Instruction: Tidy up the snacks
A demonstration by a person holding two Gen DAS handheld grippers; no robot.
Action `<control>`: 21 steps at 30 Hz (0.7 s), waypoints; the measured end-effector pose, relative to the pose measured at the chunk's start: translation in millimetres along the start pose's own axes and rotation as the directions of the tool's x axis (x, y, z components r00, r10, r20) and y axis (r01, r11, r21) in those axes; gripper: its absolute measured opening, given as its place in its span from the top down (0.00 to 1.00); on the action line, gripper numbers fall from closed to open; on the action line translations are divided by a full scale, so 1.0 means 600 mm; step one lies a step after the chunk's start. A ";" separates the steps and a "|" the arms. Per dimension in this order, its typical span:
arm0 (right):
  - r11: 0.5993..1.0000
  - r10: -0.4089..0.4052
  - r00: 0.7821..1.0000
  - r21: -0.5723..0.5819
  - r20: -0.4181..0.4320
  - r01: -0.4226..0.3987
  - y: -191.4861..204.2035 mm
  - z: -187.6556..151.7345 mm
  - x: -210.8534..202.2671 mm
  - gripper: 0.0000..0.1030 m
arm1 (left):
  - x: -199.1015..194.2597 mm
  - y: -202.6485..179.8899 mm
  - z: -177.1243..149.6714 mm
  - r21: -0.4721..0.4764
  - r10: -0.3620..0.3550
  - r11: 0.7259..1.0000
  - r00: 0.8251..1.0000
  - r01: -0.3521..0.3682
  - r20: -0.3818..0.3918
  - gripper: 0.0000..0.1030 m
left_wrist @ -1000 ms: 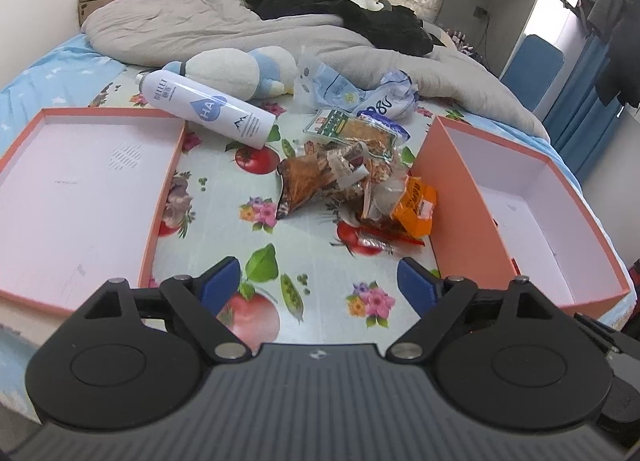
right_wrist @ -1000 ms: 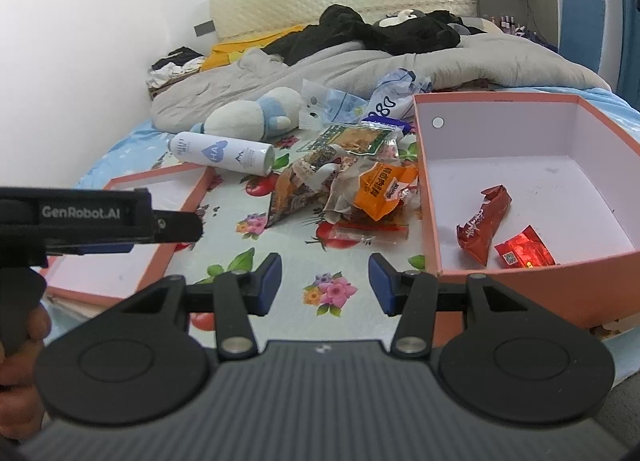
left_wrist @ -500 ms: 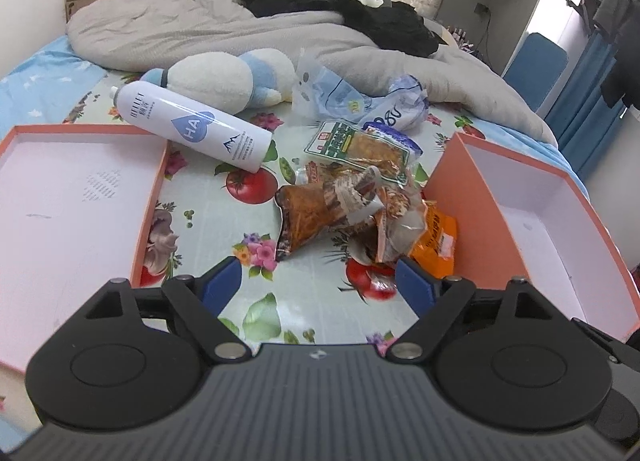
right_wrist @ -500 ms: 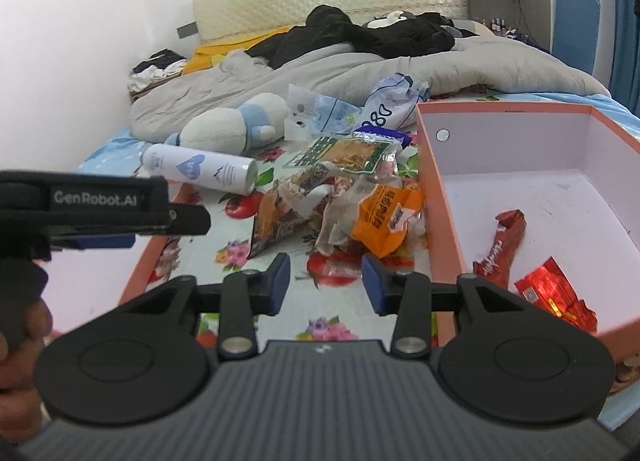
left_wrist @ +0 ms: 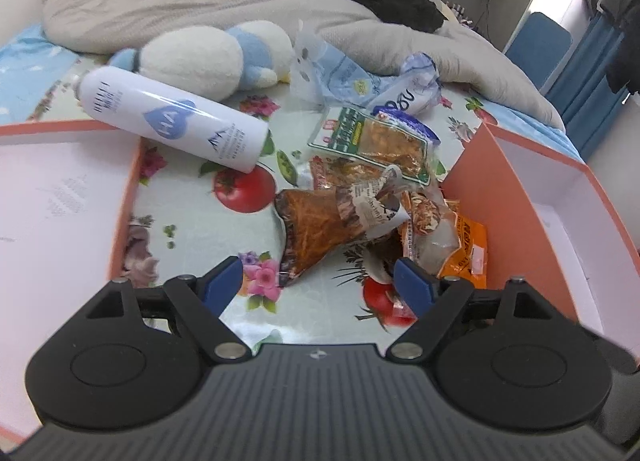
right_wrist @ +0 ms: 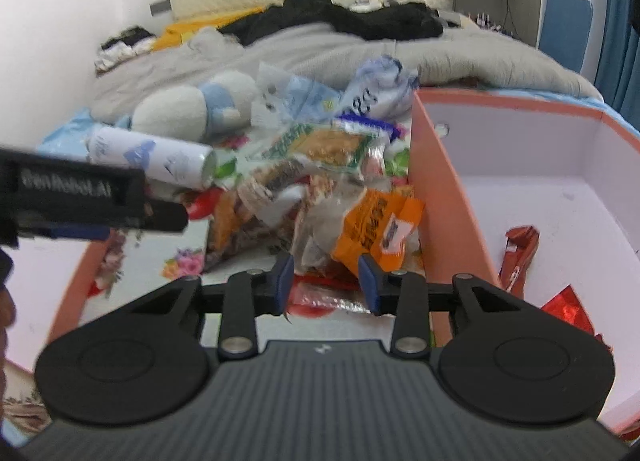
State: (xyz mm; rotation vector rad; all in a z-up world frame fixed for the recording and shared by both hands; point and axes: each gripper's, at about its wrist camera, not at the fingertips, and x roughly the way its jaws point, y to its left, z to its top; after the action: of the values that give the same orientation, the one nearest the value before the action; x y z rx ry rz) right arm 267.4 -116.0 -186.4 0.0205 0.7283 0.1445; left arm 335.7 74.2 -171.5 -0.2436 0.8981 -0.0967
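A pile of snack packets lies on the fruit-print sheet between two orange boxes. In the left wrist view my left gripper (left_wrist: 318,285) is open and empty, just short of a brown packet (left_wrist: 320,229); an orange packet (left_wrist: 466,253) lies against the right box (left_wrist: 472,197). In the right wrist view my right gripper (right_wrist: 326,281) is open and empty, close to the orange packet (right_wrist: 376,225). The right box (right_wrist: 444,197) holds a dark red packet (right_wrist: 518,257) and a shiny red packet (right_wrist: 568,309).
The left orange box (left_wrist: 124,201) shows its white floor. A white bottle (left_wrist: 172,121) and a plush toy (left_wrist: 200,57) lie behind the pile. Grey bedding (left_wrist: 200,5) and dark clothes cover the far bed. The left gripper's body (right_wrist: 80,197) crosses the right wrist view.
Both grippers have moved forward toward the snack pile, which now looks larger and closer. Both stay open and hold nothing.
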 end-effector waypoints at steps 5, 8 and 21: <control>0.999 -0.034 0.999 0.015 -0.026 0.034 -0.003 -0.012 0.026 0.62 | 0.045 -0.007 0.006 0.016 -0.025 1.000 0.999 0.025 -0.033 0.16; 0.998 -0.065 0.998 -0.009 0.002 0.065 0.005 -0.012 0.030 0.62 | 0.069 -0.011 0.015 0.042 -0.003 0.999 1.000 0.004 -0.029 0.16; 0.948 -0.172 0.980 -0.253 0.103 0.193 0.038 0.022 0.075 0.45 | 0.168 -0.009 0.045 0.186 0.021 0.983 0.996 -0.004 -0.088 0.15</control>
State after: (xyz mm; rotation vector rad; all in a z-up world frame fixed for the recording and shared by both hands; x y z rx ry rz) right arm 306.2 -87.0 -204.9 -0.2923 0.6228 0.0607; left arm 419.6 55.1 -230.8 -0.0598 0.9733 -0.1800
